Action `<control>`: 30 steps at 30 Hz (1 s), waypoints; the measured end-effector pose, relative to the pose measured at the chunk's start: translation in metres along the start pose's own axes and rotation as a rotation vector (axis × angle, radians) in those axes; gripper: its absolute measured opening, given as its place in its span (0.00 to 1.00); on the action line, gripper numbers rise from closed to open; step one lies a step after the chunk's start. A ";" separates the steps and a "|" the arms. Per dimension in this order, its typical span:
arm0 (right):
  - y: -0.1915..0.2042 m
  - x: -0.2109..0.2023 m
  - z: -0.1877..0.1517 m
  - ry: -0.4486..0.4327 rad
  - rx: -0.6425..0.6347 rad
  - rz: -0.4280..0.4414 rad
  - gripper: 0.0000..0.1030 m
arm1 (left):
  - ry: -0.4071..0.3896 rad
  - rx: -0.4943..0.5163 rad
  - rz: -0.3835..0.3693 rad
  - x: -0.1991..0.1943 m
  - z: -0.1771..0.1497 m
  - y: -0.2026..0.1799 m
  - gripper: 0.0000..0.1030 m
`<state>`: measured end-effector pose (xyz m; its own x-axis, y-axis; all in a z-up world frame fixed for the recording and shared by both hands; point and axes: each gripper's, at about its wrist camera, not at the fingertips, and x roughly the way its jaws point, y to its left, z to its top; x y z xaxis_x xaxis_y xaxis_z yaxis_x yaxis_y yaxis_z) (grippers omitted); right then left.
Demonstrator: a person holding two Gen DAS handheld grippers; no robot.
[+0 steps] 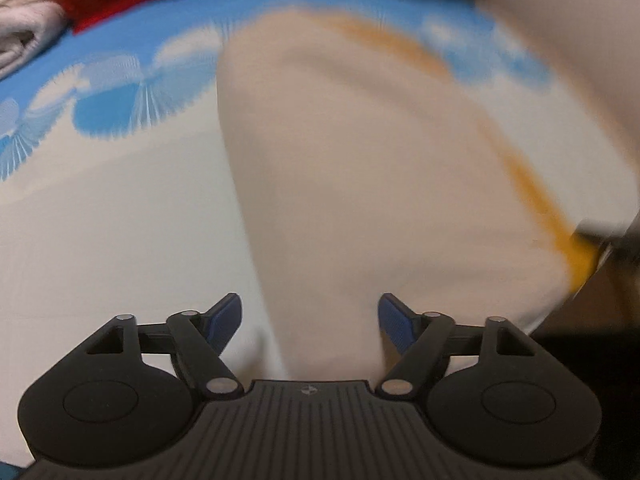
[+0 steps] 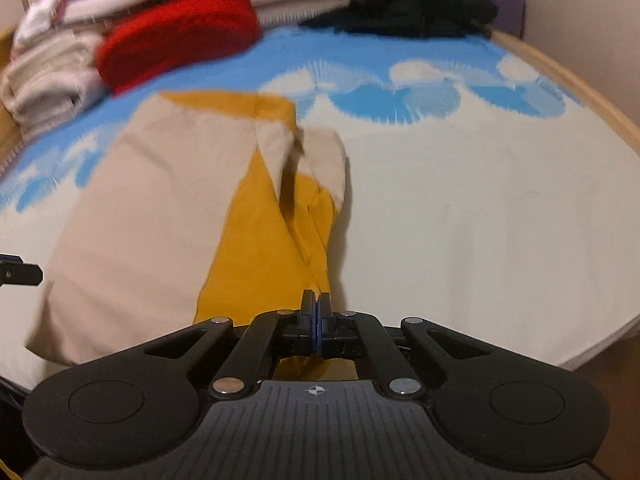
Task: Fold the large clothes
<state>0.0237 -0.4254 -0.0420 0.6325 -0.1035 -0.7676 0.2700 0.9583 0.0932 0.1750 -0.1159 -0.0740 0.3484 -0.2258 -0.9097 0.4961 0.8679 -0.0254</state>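
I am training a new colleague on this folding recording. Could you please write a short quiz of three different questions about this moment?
1. True or false: the left gripper has its fingers closed.
2. What does the right gripper pinch? A) the red garment B) the beige and mustard garment C) the black clothes
3. Fill in: the garment being folded lies on a sheet printed with blue and white ____.

Key: 1 false, they stand wide apart above the beige cloth; 2 B, at its near mustard edge; 3 clouds.
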 end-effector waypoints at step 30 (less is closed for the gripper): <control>0.039 0.015 -0.001 0.046 -0.152 -0.127 0.00 | -0.078 -0.022 -0.069 -0.006 0.022 -0.004 0.59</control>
<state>0.0431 -0.3897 -0.0509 0.5655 -0.2173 -0.7956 0.2306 0.9678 -0.1003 0.1882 -0.1273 -0.0593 0.3752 -0.3184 -0.8705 0.5034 0.8586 -0.0971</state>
